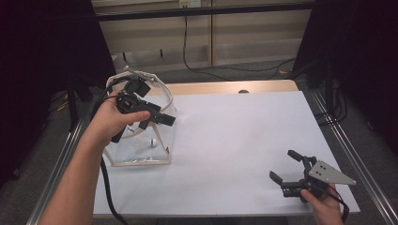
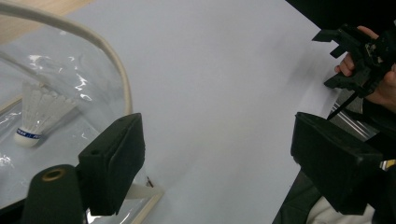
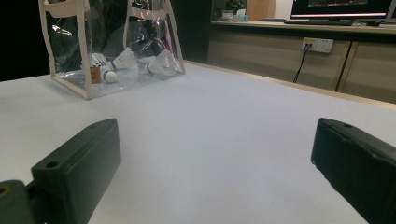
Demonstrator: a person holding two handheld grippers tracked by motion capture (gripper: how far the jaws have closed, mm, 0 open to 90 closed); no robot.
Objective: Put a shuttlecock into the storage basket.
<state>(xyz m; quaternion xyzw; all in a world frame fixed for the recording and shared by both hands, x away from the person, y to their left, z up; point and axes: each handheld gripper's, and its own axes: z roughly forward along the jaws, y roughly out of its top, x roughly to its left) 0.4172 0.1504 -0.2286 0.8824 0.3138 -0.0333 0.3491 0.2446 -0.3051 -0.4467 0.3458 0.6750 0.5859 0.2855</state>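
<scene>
Two hand-held grippers are at work: the left hand-held gripper (image 1: 157, 117) hovers over the clear bag (image 1: 162, 143) with its jaws wide and empty, and the right hand-held gripper (image 1: 287, 165) rests wide open and empty near the bench (image 1: 234, 140) corner. Several shuttlecocks (image 3: 116, 63) lie inside the bag. One risk, I judge: a jaw snagging the soft rim could tip the bag and spill them.

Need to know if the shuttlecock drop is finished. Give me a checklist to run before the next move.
1. Left gripper jaws open, nothing between them: ok.
2. Shuttlecocks inside the clear bag: ok.
3. Bag upright on the table: ok.
4. Left gripper clear of the bag's rim: cannot tell.
5. Right gripper open, empty, apart from the bag: ok.
</scene>
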